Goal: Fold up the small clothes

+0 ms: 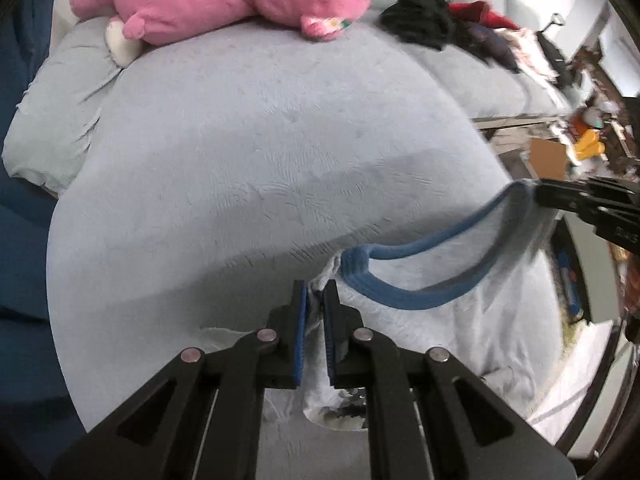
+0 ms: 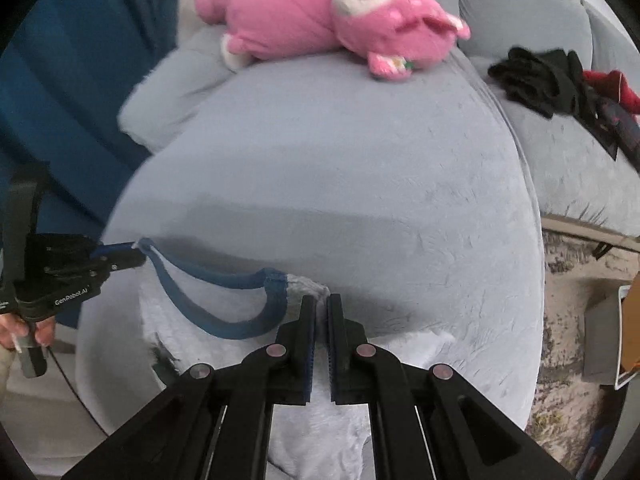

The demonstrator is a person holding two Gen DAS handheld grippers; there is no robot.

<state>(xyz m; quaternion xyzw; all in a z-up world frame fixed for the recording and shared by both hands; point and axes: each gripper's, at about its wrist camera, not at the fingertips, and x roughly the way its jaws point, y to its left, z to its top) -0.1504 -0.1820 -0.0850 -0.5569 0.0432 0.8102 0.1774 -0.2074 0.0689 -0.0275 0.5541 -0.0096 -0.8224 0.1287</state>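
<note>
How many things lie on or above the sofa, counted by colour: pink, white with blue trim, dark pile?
Pink: 1, the plush toy
White with blue trim: 1, the small garment, held by the left gripper and the right gripper
Dark: 1 pile of clothes; separate pieces cannot be counted
Total: 3

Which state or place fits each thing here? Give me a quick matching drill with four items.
Things:
1. pink plush toy
2. white shirt
3. dark clothes pile
4. blue collar

States:
A. heaped at the far right of the sofa
B. lying at the back of the cushion
C. sagging between the grippers
D. held up at both shoulders

Pairs: 1-B, 2-D, 3-A, 4-C
</note>
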